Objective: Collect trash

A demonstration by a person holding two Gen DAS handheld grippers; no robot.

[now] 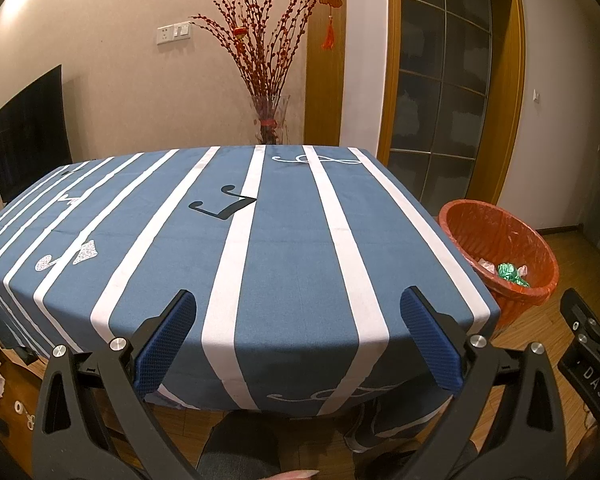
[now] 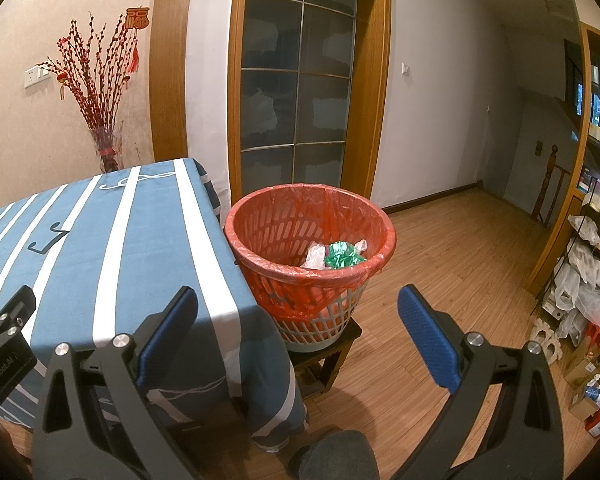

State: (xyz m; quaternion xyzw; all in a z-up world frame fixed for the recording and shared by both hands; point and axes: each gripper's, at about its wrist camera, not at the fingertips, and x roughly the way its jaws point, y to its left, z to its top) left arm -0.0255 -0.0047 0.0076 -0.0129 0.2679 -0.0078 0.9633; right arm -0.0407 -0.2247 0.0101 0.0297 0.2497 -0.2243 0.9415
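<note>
A basket lined with a red bag (image 2: pixel 312 220) stands on a low dark stool beside the table's right edge; it also shows in the left wrist view (image 1: pixel 500 248). Inside lie a crumpled green wrapper (image 2: pixel 342 256) and white plastic scraps (image 2: pixel 315 258); the green wrapper also shows in the left wrist view (image 1: pixel 510 274). My left gripper (image 1: pixel 298 336) is open and empty over the near edge of the blue striped tablecloth (image 1: pixel 292 248). My right gripper (image 2: pixel 298 332) is open and empty, short of the basket, at the table's corner. I see no loose trash on the cloth.
The striped tablecloth (image 2: pixel 100 240) hangs over the table corner. A vase of red branches (image 1: pixel 268 120) stands behind the table. A glass door (image 2: pixel 296 80) is behind the basket. Shelves with bags and boxes (image 2: pixel 584 280) line the right wall. Wooden floor (image 2: pixel 460 260) lies right of the basket.
</note>
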